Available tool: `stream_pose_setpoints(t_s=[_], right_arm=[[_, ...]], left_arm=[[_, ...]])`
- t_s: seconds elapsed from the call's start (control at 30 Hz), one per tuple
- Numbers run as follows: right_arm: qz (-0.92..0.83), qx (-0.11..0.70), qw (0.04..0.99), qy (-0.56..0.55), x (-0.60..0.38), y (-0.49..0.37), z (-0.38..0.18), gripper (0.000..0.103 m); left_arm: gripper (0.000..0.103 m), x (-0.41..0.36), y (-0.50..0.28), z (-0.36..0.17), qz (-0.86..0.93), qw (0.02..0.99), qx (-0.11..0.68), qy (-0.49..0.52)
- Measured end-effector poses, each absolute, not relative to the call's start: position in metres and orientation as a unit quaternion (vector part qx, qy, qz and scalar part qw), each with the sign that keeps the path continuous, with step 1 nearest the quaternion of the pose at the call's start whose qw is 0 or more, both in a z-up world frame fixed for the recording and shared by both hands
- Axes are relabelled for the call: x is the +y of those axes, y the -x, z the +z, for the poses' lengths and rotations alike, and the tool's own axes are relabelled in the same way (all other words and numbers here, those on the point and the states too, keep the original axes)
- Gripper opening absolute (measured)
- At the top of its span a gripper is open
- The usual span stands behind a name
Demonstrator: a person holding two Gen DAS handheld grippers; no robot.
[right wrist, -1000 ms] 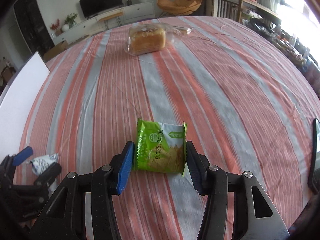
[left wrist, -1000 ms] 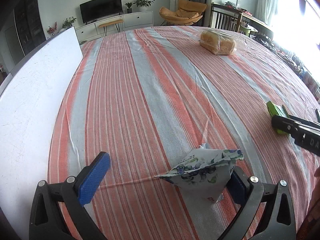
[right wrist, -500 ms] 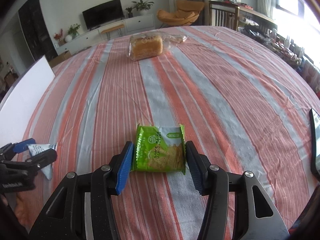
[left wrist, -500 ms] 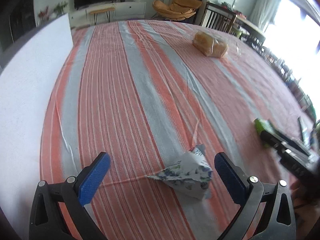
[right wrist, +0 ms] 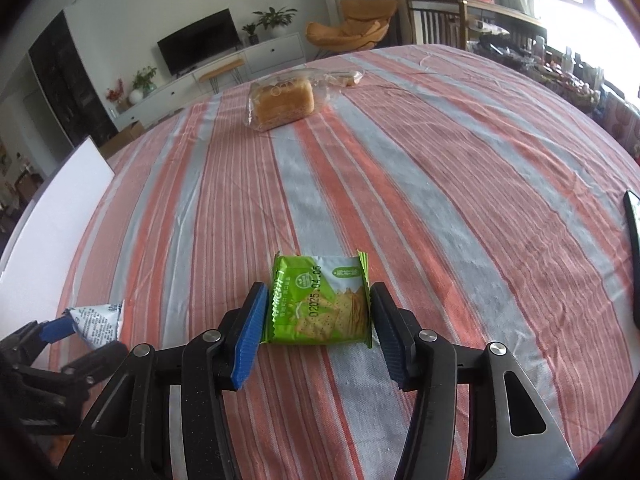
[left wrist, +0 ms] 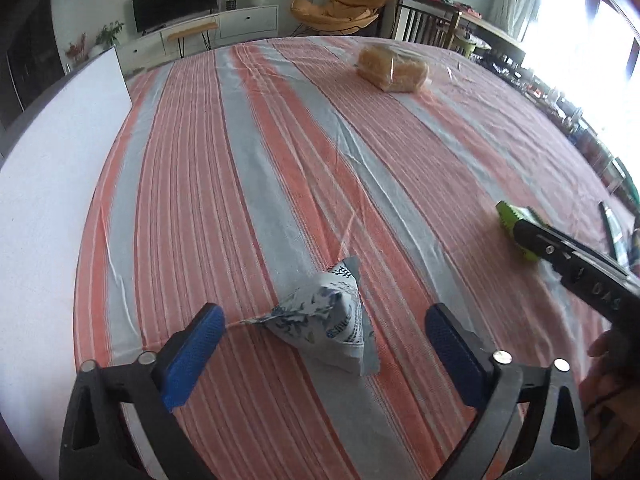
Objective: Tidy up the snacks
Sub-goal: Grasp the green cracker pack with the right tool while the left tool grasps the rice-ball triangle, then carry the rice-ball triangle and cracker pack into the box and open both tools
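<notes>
Jaws of the left gripper are closing around the blue-and-white triangular pouch, having stood at their widest a second ago; the pouch is sitting on the striped tablecloth between the blue pads, which are not yet pressing on it, though the pouch's flat tail is just reaching the near pad. A second ago the pouch was lying against the other pad, and it is now nearer the middle of the gap, so a pick-up looks to be starting. Right gripper is holding half-open on the green cracker packet, pads against both sealed edges, unchanged over the last second; whether the packet is lifted or resting on the cloth is not clear. Count: two grippers, three snacks, namely one pouch, one green packet, one bagged bread loaf well apart at the far end. Also showing are one white board at the left edge and one dark flat object at the right.
</notes>
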State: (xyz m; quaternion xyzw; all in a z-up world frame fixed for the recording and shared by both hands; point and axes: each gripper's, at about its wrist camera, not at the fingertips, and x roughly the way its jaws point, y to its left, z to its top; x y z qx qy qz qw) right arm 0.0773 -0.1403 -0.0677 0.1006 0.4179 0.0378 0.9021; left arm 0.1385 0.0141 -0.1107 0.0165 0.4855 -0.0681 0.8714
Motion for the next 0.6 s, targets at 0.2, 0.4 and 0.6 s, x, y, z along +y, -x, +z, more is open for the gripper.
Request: stream_pose_setpoints(t_s=[0.2, 0.4, 0.6], right_arm=[[0.041, 0.412, 0.896, -0.158, -0.159, -0.072, -0.066, 0.054], [0.065, 0.397, 0.898, -0.176, -0.154, -0.058, -0.050, 0.054], [0.128, 0.386, 0.901, -0.152, -0.112, -0.036, -0.011, 0.054]], left_arm=[[0.046, 0.022, -0.128, -0.098, -0.066, 0.887, 0.458, 0.002], [0.046, 0.041, -0.096, -0.032, -0.095, 0.908, 0.403, 0.062], [0.046, 0.087, -0.047, 0.035, -0.100, 0.920, 0.357, 0.127]])
